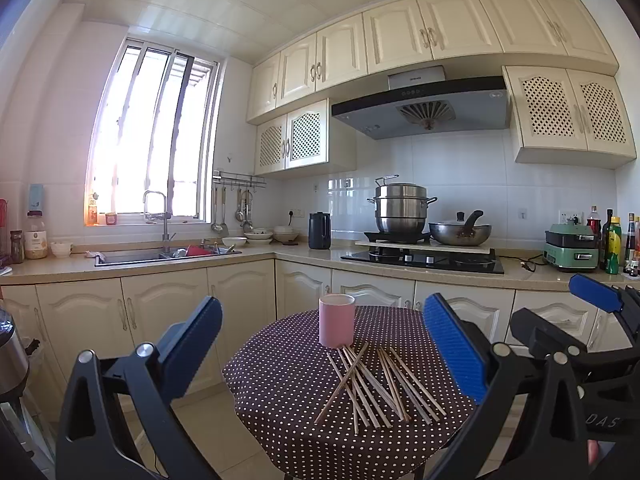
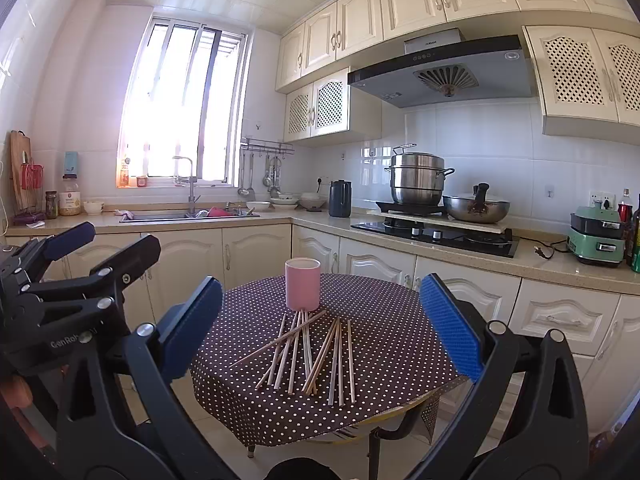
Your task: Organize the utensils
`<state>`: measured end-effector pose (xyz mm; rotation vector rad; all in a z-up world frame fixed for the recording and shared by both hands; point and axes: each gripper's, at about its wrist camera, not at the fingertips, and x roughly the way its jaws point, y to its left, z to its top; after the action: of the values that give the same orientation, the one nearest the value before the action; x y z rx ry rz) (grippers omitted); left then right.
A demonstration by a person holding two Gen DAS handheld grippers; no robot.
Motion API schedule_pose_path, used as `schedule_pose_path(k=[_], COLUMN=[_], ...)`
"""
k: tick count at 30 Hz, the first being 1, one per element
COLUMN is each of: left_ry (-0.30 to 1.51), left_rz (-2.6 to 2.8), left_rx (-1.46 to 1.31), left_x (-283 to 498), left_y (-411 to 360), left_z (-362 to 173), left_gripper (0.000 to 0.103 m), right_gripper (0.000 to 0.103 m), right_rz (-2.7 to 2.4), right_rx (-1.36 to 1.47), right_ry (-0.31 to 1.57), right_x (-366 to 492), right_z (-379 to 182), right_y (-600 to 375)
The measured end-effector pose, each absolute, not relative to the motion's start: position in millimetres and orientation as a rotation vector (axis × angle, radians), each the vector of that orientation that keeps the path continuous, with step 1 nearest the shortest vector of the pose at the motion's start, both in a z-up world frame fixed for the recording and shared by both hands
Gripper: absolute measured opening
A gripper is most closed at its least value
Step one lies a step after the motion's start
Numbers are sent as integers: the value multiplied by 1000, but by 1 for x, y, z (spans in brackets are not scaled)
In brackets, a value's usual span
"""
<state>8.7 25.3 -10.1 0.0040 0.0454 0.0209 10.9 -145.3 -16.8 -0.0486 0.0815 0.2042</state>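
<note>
A pink cup (image 1: 337, 320) (image 2: 303, 284) stands upright toward the far side of a small round table (image 1: 276, 392) (image 2: 400, 344) covered in a brown polka-dot cloth. Several wooden chopsticks (image 1: 372, 384) (image 2: 308, 352) lie loose and crossed on the cloth just in front of the cup. My left gripper (image 1: 322, 304) (image 2: 120, 236) is open and empty, held short of the table's near edge. My right gripper (image 2: 321, 282) (image 1: 552, 304) is open and empty too, beside the left one at about the same height.
Behind the table runs an L-shaped counter with cream cabinets (image 1: 168, 312). It carries a sink (image 1: 160, 256), a black kettle (image 1: 319, 230), a stove with a steamer pot (image 1: 401, 208) and wok (image 1: 460, 232), a green appliance (image 1: 570, 250) and bottles (image 1: 612, 244).
</note>
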Motion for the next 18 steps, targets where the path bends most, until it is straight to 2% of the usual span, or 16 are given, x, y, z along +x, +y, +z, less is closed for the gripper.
schedule_pose_path(k=[18], left_ry=[52], left_rz=[16], left_rx=[0], left_x=[13], left_y=[20], left_z=[-10], left_gripper=[99], right_gripper=[97], right_rz=[248], right_rx=[0], right_ry=[134], right_x=[18], right_z=[-17], right_y=[-154])
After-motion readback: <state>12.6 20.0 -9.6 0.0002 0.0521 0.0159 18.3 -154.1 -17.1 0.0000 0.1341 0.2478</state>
